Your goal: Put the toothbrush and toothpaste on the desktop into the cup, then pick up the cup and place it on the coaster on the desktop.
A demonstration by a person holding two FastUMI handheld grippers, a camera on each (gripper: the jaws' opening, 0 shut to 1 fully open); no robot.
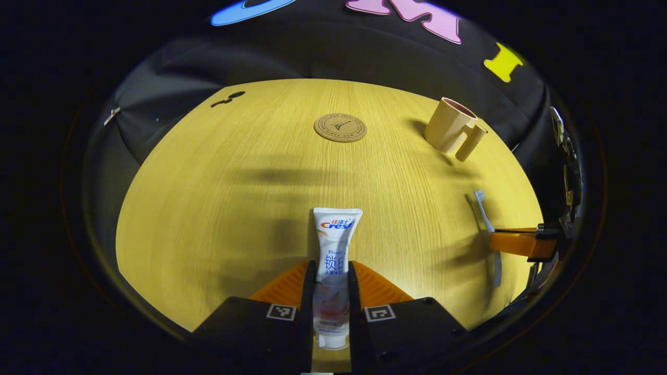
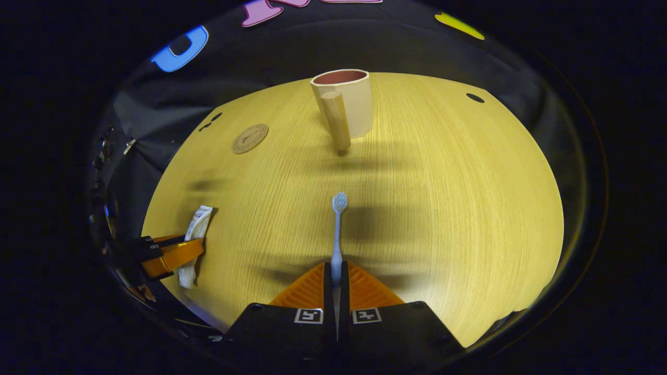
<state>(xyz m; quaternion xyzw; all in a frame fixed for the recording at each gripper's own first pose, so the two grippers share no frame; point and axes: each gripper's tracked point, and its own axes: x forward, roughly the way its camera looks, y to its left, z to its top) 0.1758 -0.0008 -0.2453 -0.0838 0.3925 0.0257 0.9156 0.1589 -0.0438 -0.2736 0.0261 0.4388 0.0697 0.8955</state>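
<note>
In the left gripper view my left gripper [image 1: 332, 271] is shut on the white toothpaste tube [image 1: 336, 234], whose flat end points away over the wooden table [image 1: 219, 198]. The round cork coaster [image 1: 340, 127] lies far ahead, and the beige cup [image 1: 451, 125] with a straight handle stands upright at the far right. In the right gripper view my right gripper [image 2: 336, 272] is shut on the handle of the pale blue toothbrush [image 2: 338, 224], bristles pointing toward the cup [image 2: 349, 101] straight ahead. There the coaster [image 2: 250, 138] lies far left, and the left gripper [image 2: 172, 255] holds the toothpaste [image 2: 195, 232] at the left edge.
The table's curved far edge [image 1: 312, 80] meets the black cloth wall. Small dark holes mark the tabletop at its far left [image 1: 229, 97] and, in the right gripper view, far right [image 2: 474, 97]. The right gripper [image 1: 521, 242] with the toothbrush [image 1: 482, 208] sits at the right edge of the left gripper view.
</note>
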